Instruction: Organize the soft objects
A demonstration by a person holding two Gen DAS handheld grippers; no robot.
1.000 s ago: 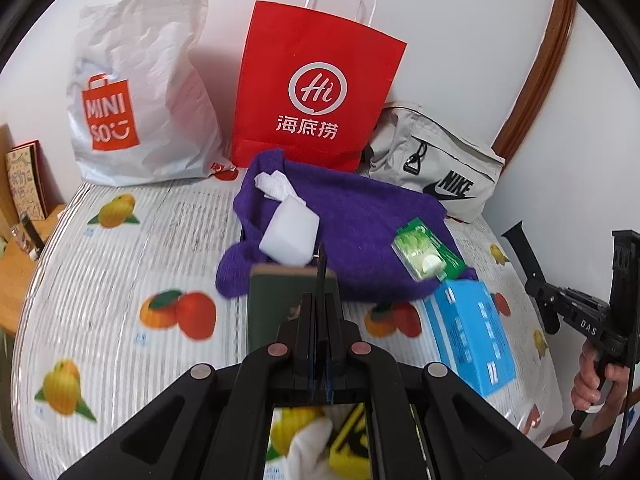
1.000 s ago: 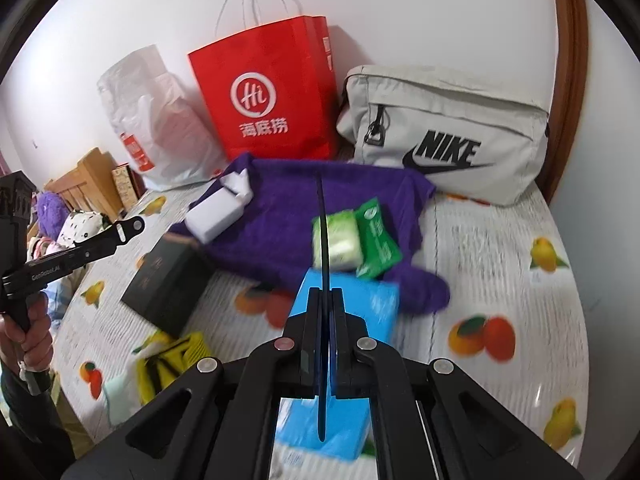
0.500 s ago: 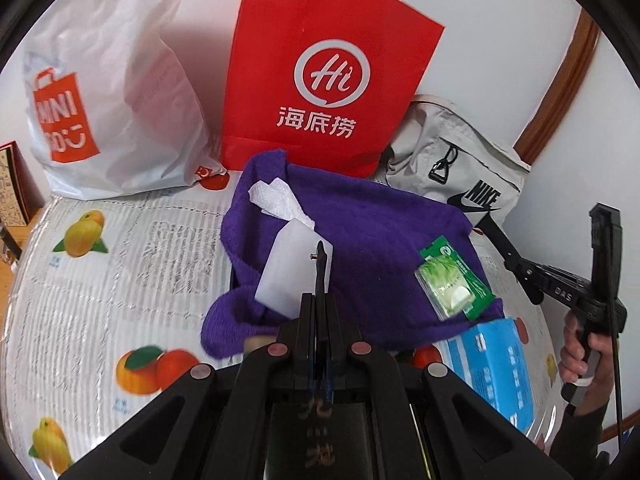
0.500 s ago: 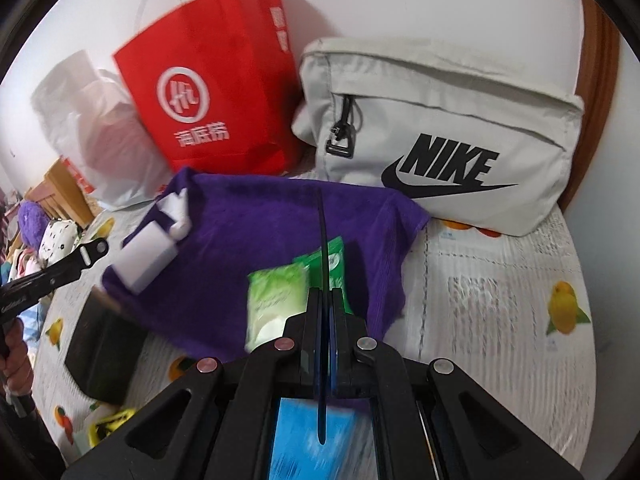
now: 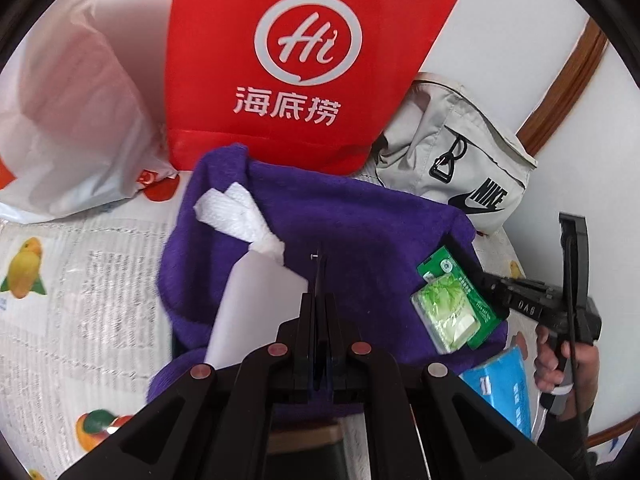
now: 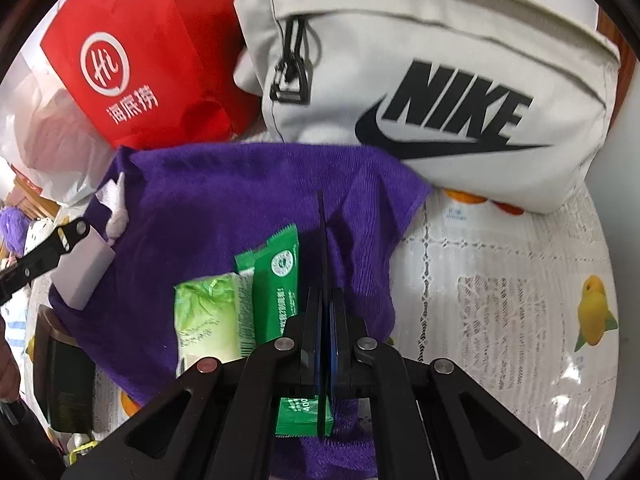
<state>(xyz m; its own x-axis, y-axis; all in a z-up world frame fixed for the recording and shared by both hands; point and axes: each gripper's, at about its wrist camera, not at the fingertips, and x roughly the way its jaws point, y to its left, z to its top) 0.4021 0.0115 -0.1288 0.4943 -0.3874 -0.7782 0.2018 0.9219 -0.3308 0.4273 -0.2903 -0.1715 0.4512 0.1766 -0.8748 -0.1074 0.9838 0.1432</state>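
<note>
Both grippers have been brought forward over the last second, so that the purple towel (image 5: 352, 232) fills the middle of each view and the dark box (image 6: 60, 376) has slipped to the lower edge. The left gripper (image 5: 319, 276) is held above the towel with its fingers pressed together and nothing between them, just right of the white tissue pack (image 5: 248, 300), from whose top a tissue (image 5: 236, 216) is pulled out. The right gripper (image 6: 322, 248) is likewise held closed and empty above the towel, just beside the green wet-wipe packet (image 6: 240, 300) lying on it. The towel is spread on the desk (image 6: 500, 300), which is covered by a fruit-printed cloth, and its far edge touches the red paper bag (image 5: 304, 60) and the grey Nike bag (image 6: 440, 92). A white plastic shopping bag (image 5: 68, 120) stands left of the red one. A blue pack (image 5: 500, 384) lies at the towel's near right corner.
</note>
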